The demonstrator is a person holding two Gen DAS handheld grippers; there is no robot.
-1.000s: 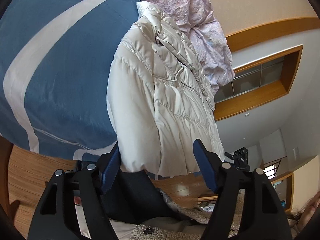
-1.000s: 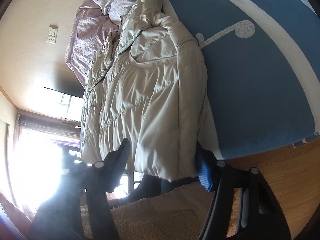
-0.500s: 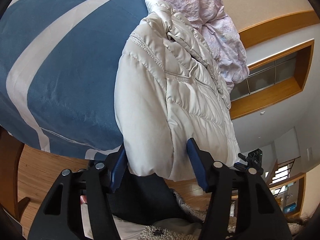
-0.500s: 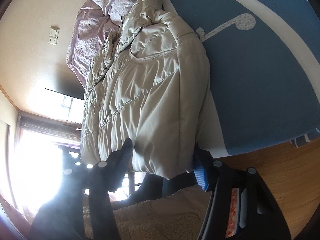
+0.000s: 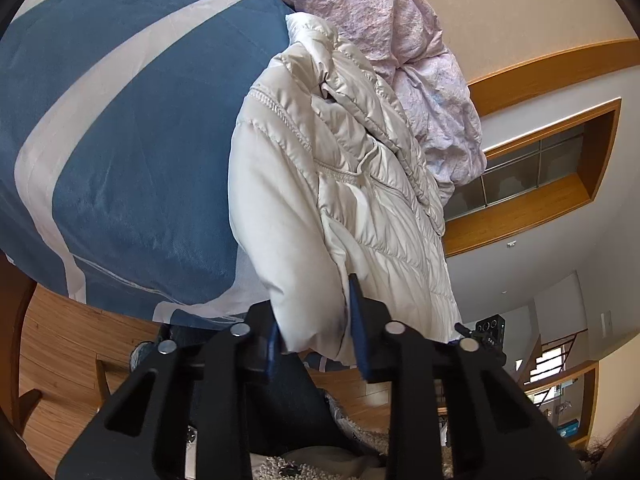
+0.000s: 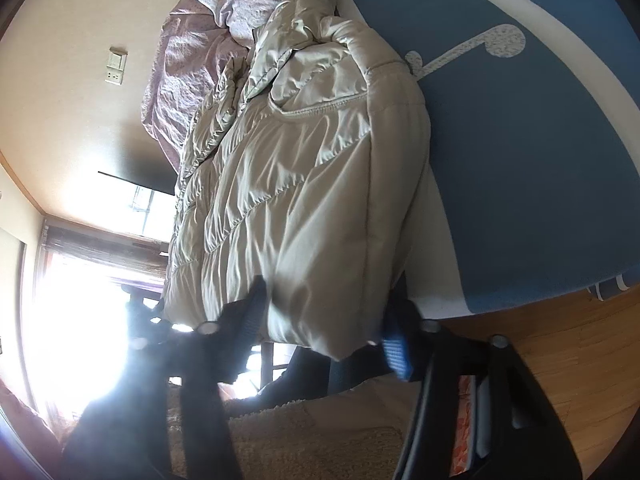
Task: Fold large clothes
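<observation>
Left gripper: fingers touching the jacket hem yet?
Touching. In the left wrist view the left gripper has both blue fingers pressed against the bottom edge of the cream puffer jacket, with no gap showing.

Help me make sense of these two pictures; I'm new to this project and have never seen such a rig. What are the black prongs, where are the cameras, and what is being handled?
There is no robot here. A person holds a two-fingered tool in each hand, and each tool carries a wide-angle camera looking forward along its jaws, so the black prongs at the bottom are the tool itself. One picture comes from the left gripper, the other from the right gripper. A cream puffer jacket lies on a bed with a blue cover, beside a crumpled lilac quilt. Both pairs of jaws sit around the jacket's near hem; the left looks clamped, the right less surely so.
</observation>
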